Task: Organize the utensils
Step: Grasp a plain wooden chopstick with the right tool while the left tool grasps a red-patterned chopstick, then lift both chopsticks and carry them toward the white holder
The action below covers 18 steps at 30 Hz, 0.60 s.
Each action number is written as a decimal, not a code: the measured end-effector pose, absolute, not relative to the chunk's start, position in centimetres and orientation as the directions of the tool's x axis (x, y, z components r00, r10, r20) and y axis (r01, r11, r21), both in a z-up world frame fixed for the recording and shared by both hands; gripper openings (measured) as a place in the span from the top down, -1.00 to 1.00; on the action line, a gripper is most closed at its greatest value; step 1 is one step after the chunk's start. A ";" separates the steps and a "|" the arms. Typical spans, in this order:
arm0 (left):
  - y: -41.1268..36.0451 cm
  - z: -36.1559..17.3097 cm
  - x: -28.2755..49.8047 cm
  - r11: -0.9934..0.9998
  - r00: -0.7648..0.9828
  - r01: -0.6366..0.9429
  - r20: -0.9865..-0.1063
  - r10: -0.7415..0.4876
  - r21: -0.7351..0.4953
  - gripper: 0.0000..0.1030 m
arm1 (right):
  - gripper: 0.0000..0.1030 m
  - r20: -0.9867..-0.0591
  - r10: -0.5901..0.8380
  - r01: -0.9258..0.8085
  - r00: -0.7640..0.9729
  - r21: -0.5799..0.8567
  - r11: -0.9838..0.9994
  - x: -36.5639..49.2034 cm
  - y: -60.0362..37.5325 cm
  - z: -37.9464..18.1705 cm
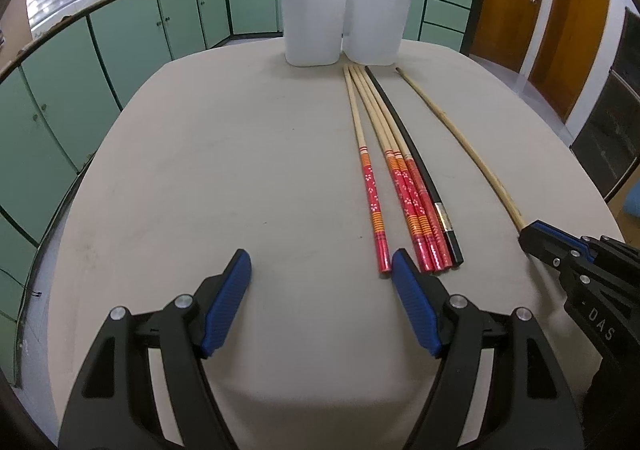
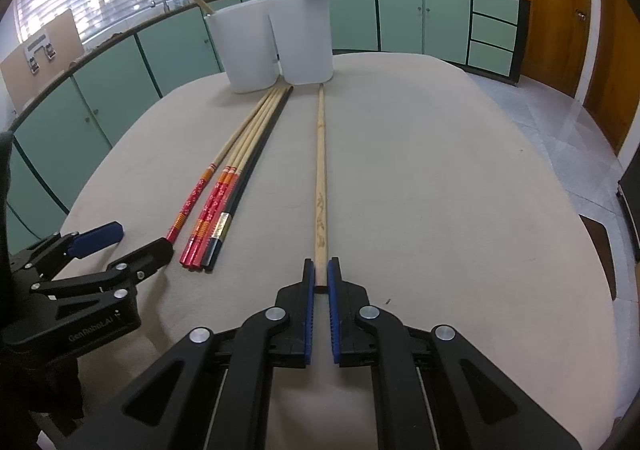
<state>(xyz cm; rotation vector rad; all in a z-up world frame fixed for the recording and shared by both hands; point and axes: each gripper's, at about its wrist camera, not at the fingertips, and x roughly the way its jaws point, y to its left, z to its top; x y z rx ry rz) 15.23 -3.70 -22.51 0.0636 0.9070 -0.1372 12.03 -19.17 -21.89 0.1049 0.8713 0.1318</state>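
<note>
Several red-handled chopsticks (image 1: 404,178) and one black chopstick (image 1: 412,162) lie side by side on the beige table (image 1: 200,170), pointing at two white holders (image 1: 314,14). A plain wooden chopstick (image 2: 320,170) lies apart to their right. My right gripper (image 2: 319,274) is shut on its near end, low over the table; it also shows in the left wrist view (image 1: 532,238). My left gripper (image 1: 321,270) is open and empty, just left of the red chopsticks' near ends; the right wrist view shows it (image 2: 136,240) too. The left holder (image 2: 244,50) has a wooden stick in it, the right holder (image 2: 304,38) a black-handled utensil.
Green kitchen cabinets (image 1: 120,50) curve behind the table. Wooden doors (image 1: 568,18) stand at the right. The table's right edge (image 2: 580,190) drops to a tiled floor.
</note>
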 end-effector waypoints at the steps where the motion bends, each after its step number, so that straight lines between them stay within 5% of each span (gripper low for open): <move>1: -3.8 -22.5 15.2 0.989 0.609 0.148 -0.788 -0.095 -0.005 -0.33 | 0.85 -0.755 0.159 -0.072 0.636 0.147 0.986 12.0 -19.2 -21.9; 6: -4.4 -22.4 15.0 0.986 0.613 0.165 -0.781 -0.119 -0.021 0.02 | 0.85 -0.756 0.173 -0.074 0.632 0.163 0.984 12.1 -19.3 -22.0; 11: -4.8 -22.5 15.0 0.982 0.610 0.188 -0.780 -0.141 -0.031 0.64 | 0.85 -0.758 0.164 -0.075 0.631 0.151 0.986 12.1 -19.2 -22.0; 15: -5.3 -22.5 14.8 0.980 0.607 0.199 -0.781 -0.147 -0.030 0.89 | 0.86 -0.759 0.156 -0.075 0.632 0.141 0.987 12.1 -19.1 -22.0; 18: -5.5 -22.5 14.8 0.979 0.608 0.200 -0.780 -0.145 -0.026 0.90 | 0.87 -0.758 0.156 -0.075 0.633 0.140 0.987 12.2 -19.1 -21.9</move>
